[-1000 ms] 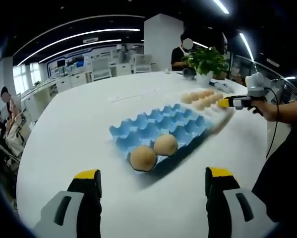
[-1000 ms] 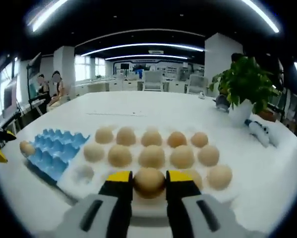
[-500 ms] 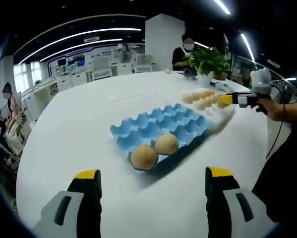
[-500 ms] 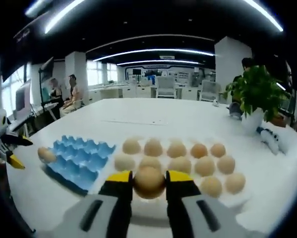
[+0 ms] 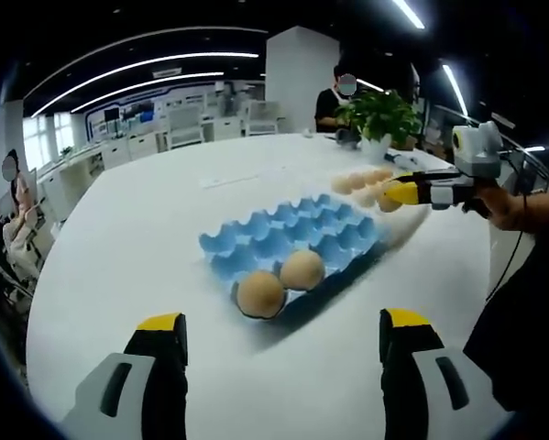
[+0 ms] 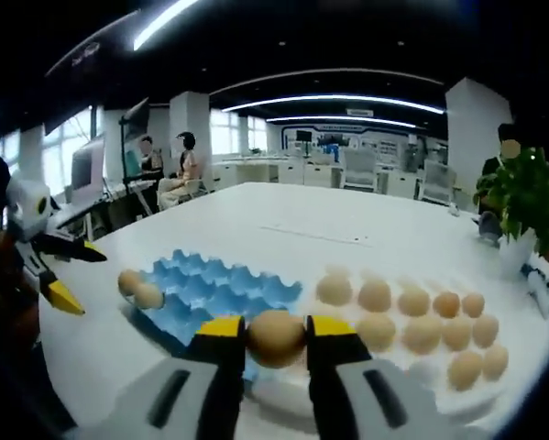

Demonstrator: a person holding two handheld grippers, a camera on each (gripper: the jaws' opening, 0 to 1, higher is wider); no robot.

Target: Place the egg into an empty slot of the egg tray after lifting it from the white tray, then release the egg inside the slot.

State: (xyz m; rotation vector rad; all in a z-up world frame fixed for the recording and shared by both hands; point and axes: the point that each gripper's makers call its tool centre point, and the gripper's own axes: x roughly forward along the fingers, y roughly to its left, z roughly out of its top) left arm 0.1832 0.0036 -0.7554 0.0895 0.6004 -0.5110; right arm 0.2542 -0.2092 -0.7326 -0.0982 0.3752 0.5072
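Right gripper pinches an egg above the table.
The egg sits clamped between its jaws, near the blue egg tray holding two eggs and beside the white tray. The left gripper hangs spread wide, holding nothing.

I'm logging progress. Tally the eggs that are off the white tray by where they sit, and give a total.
Eggs in the blue tray: 2
Egg held in the right gripper: 1
Total: 3
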